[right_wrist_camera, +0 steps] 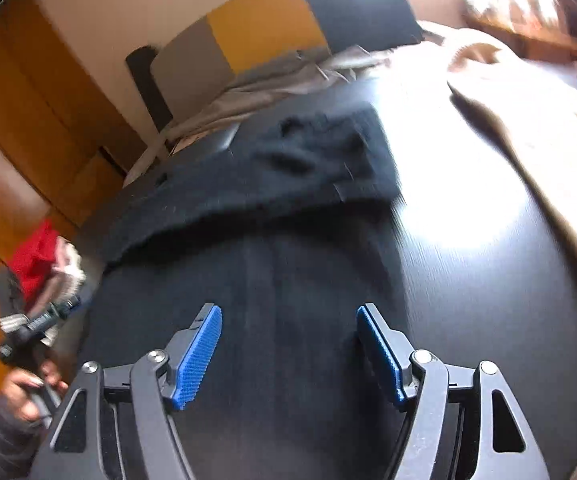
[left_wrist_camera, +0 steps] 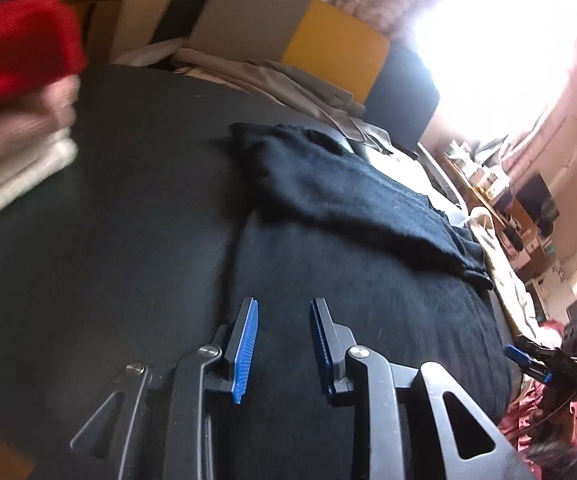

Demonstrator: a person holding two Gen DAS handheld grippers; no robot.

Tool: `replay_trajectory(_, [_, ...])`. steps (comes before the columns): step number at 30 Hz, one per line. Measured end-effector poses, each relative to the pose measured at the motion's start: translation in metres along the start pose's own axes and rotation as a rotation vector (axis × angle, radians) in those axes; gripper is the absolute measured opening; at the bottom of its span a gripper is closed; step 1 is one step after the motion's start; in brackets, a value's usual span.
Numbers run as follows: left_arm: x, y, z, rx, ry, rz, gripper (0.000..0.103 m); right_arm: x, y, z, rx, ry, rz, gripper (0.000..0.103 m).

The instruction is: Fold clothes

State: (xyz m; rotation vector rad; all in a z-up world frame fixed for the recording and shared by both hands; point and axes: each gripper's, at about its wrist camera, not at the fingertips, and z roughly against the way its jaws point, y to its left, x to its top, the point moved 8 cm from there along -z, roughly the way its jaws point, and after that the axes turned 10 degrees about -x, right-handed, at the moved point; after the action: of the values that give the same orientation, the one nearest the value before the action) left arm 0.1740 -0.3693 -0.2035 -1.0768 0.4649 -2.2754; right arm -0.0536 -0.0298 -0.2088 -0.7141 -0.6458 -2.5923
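Black knitted fabric, a soft dark garment (left_wrist_camera: 352, 208), lies spread over the dark matte tabletop (left_wrist_camera: 128, 208), with one part folded back on itself into a thicker band that runs from about eleven o'clock toward three o'clock in the left wrist view. In the right wrist view the same garment (right_wrist_camera: 272, 184) fills the middle, its folded band crossing at twelve o'clock above the flat lower layer.

Over that flat layer hovers the left gripper (left_wrist_camera: 283, 316), its blue ribbed pads (left_wrist_camera: 248, 336) standing a little apart with nothing between them. Likewise spread, and wider, the right gripper (right_wrist_camera: 289, 318) shows blue pads (right_wrist_camera: 198, 356) either side of bare cloth; whether either tool touches the fabric I cannot tell.

At nine to ten o'clock in the left view sits a blurred stack of folded clothes, red on top of pink and cream (left_wrist_camera: 16, 92), resting on the table's edge. A pale beige cloth (right_wrist_camera: 528, 112) drapes across the tabletop at two o'clock in the right view. Behind the table at twelve o'clock stand grey and mustard-yellow upholstered panels (left_wrist_camera: 308, 36), with crumpled grey fabric (left_wrist_camera: 272, 80) heaped before them.
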Motion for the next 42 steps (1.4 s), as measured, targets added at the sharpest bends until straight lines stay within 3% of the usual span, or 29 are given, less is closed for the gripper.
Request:
replay_trajectory(3, [-0.025, 0.012, 0.026, 0.013, -0.004, 0.009, 0.028, -0.025, -0.028, 0.025, 0.036, -0.003, -0.120, 0.078])
replay_trajectory(8, [-0.063, 0.023, 0.053, -0.042, 0.045, 0.032, 0.029, -0.057, -0.063, 0.050, 0.166, 0.018, -0.291, 0.079])
replay_trajectory(11, [-0.086, 0.019, 0.063, -0.084, 0.094, 0.015, 0.030, -0.076, -0.061, 0.055, 0.271, 0.071, -0.333, 0.079])
replay_trajectory(13, [-0.103, 0.016, 0.066, -0.118, 0.145, 0.001, 0.030, -0.094, -0.049, 0.052, 0.325, 0.158, -0.302, 0.079])
replay_trajectory(16, [-0.125, 0.015, 0.063, -0.128, 0.214, -0.020, 0.031, -0.119, -0.039, 0.046, 0.307, 0.248, -0.227, 0.079])
replay_trajectory(19, [-0.145, 0.016, 0.058, -0.124, 0.279, -0.036, 0.034, -0.133, -0.040, 0.038, 0.279, 0.265, -0.219, 0.079])
replay_trajectory(23, [-0.152, 0.016, 0.047, -0.093, 0.308, -0.102, 0.038, -0.137, -0.041, 0.022, 0.273, 0.260, -0.219, 0.078])
replay_trajectory(24, [-0.153, 0.016, 0.044, -0.082, 0.315, -0.117, 0.039, -0.138, -0.036, 0.017, 0.258, 0.268, -0.188, 0.071])
replay_trajectory(25, [-0.152, 0.013, 0.041, -0.087, 0.315, -0.135, 0.041, -0.139, -0.031, 0.012, 0.238, 0.275, -0.157, 0.053])
replay_trajectory(26, [-0.152, 0.010, 0.039, -0.093, 0.315, -0.154, 0.046, -0.141, -0.028, 0.006, 0.217, 0.288, -0.135, 0.042])
replay_trajectory(27, [-0.152, 0.007, 0.036, -0.098, 0.315, -0.172, 0.047, -0.143, -0.024, -0.002, 0.199, 0.306, -0.119, 0.036])
replay_trajectory(30, [-0.151, -0.002, 0.029, -0.114, 0.314, -0.227, 0.049, -0.151, -0.016, -0.014, 0.174, 0.325, -0.077, 0.036])
replay_trajectory(39, [-0.153, -0.001, 0.007, -0.157, 0.353, -0.178, 0.051, -0.150, -0.015, -0.025, 0.220, 0.364, -0.109, 0.041])
replay_trajectory(42, [-0.160, -0.016, 0.005, -0.242, 0.383, -0.153, 0.050, -0.150, -0.015, -0.025, 0.243, 0.353, -0.111, 0.041])
